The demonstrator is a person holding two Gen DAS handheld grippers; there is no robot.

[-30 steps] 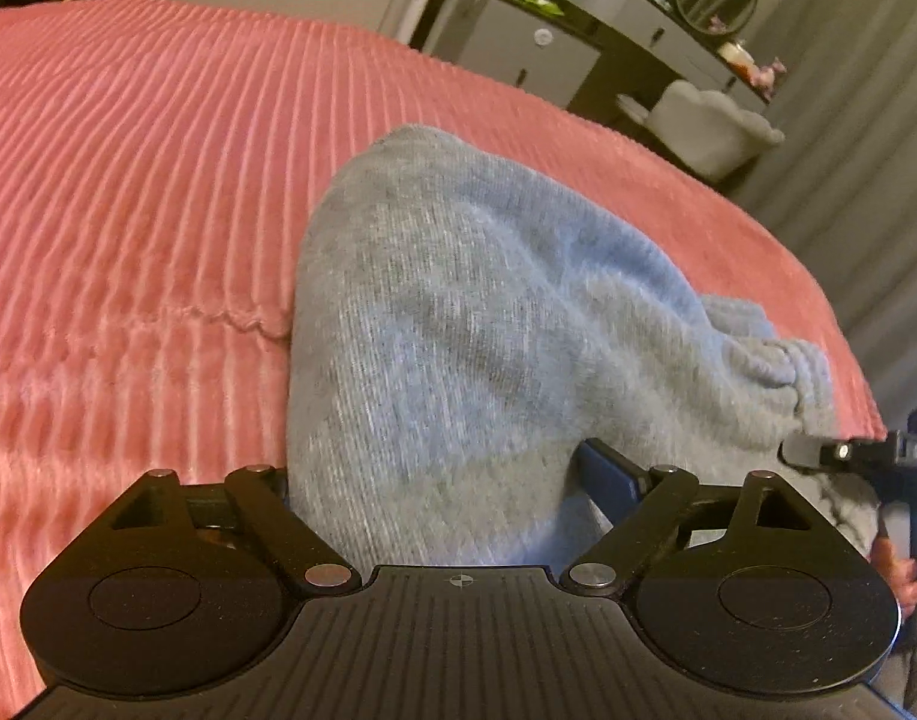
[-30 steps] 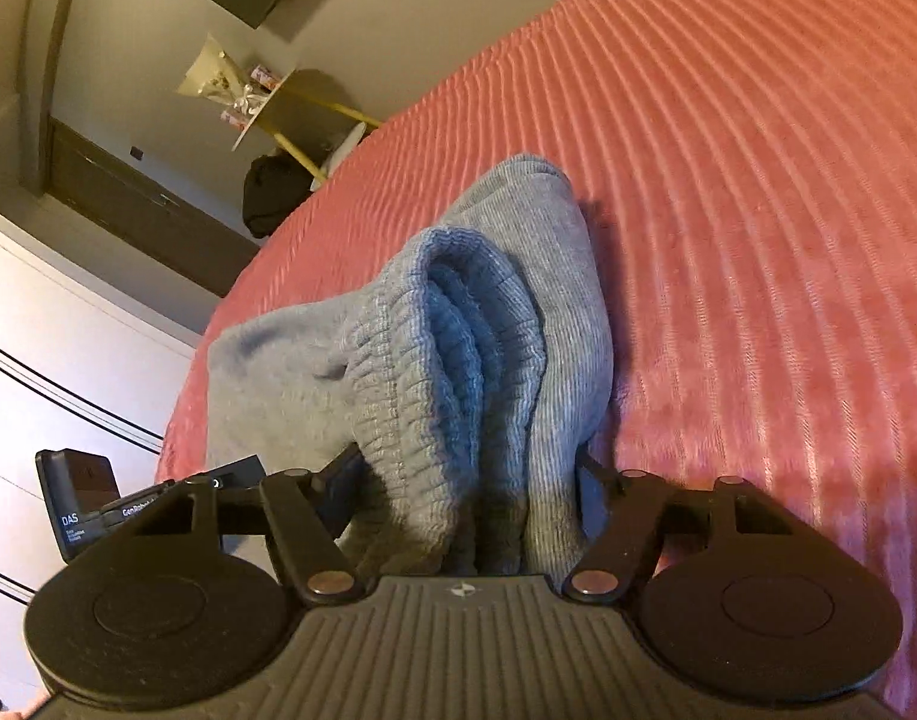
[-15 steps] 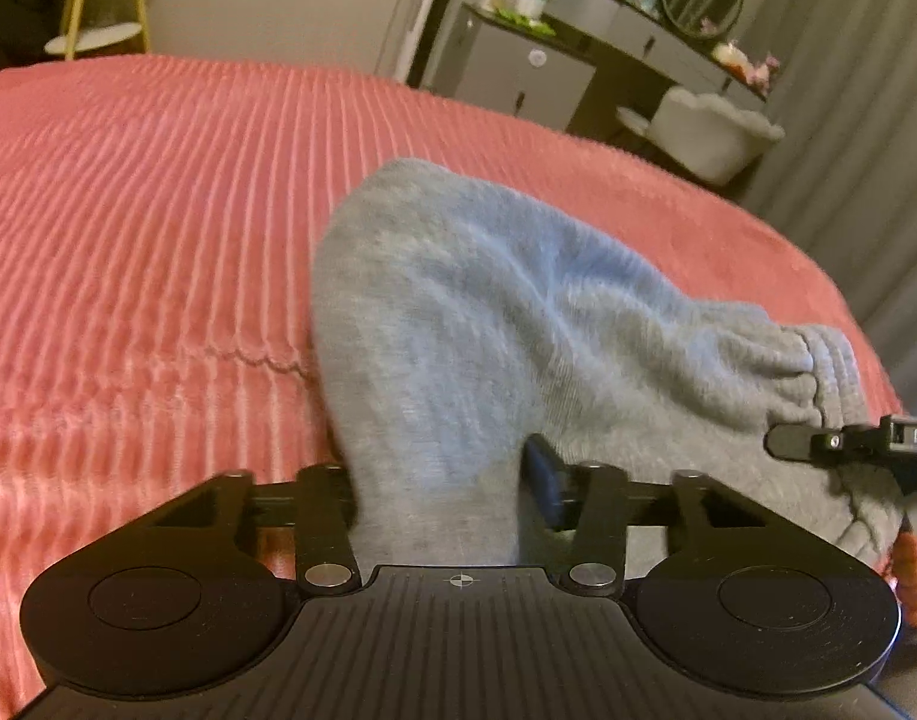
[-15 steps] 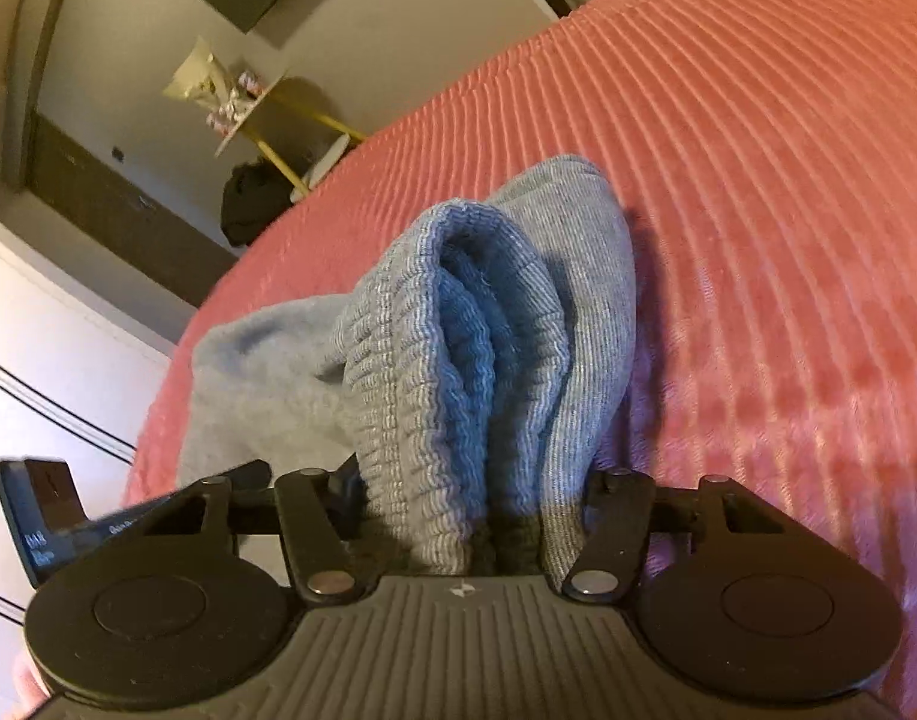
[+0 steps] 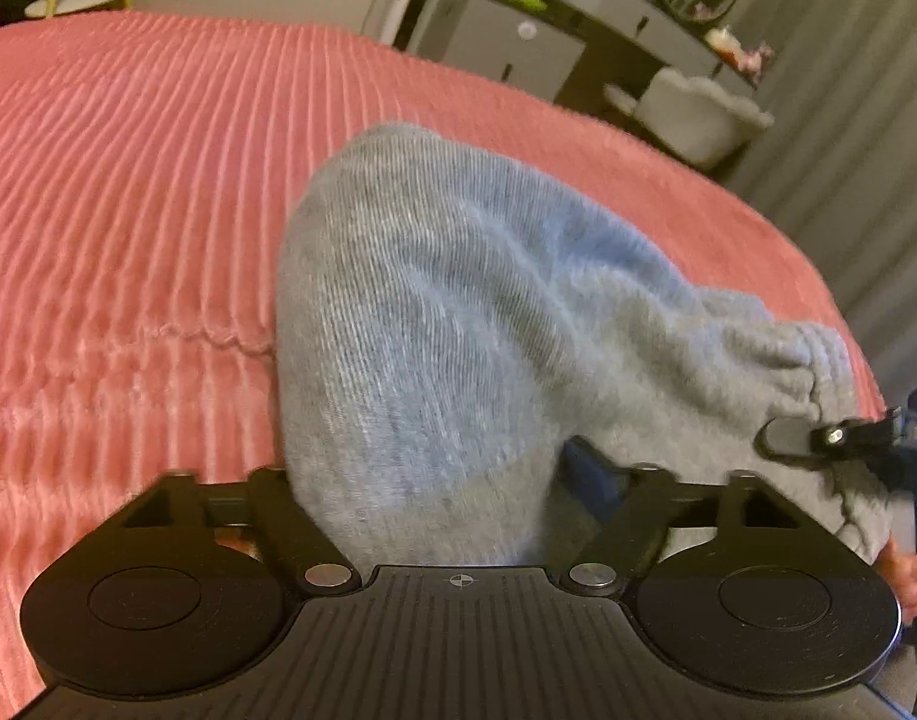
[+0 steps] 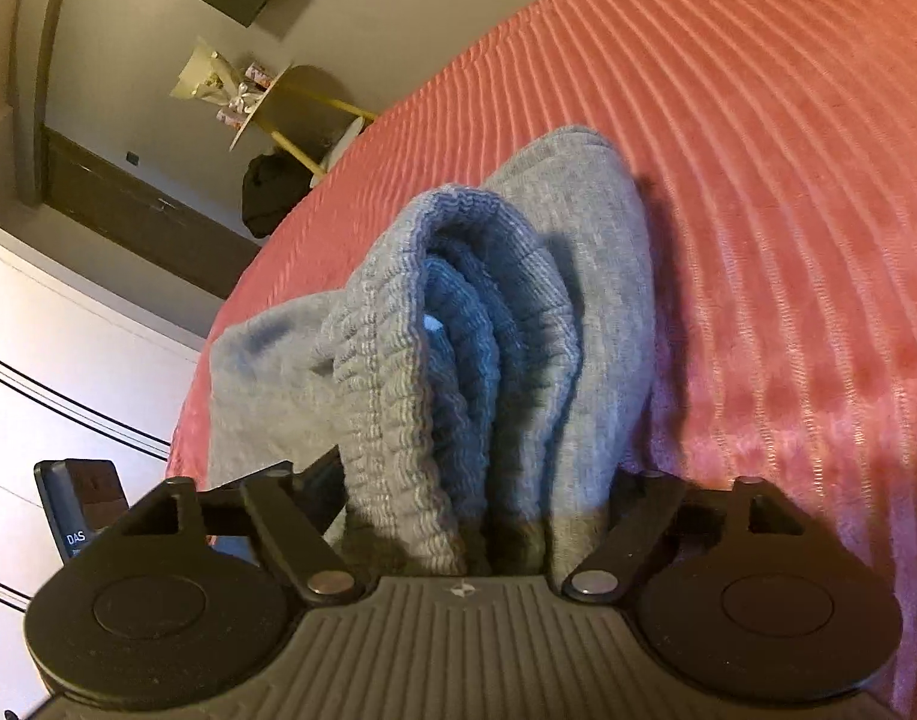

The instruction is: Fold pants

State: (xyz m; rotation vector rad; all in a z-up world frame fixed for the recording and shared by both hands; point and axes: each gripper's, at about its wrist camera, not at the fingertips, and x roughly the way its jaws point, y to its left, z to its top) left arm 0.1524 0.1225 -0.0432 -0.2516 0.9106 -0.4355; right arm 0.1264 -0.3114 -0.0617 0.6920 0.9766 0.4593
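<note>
Two pairs of tongs hold one bundle here, and everything about doing this step well turns on keeping them level with each other. Largest in view is the bed [image 5: 158, 192], spread with a ribbed coral cover that is bare all round the garment, so there is room enough to lay the fold down flat. On it, and partly lifted off it, are the grey pants [image 5: 458, 324], doubled over into a thick stack; the far rounded end rests on the cover while the near end is gathered up. The ribbed waistband [image 6: 398, 372] shows as several layers packed side by side. The left tongs [image 5: 440, 504] are clenched on the plain knit edge of the pants, cloth filling the gap between the fingers. The right tongs [image 6: 476, 516] grasp the waistband layers likewise. My judgement is that a fold is being carried or set down: both ends should travel together at one height, keeping the cloth gently taut so that no layer slips out of the stack, and the edges should be squared over the lower part before either grip is let go. A sagging middle would wrinkle.
</note>
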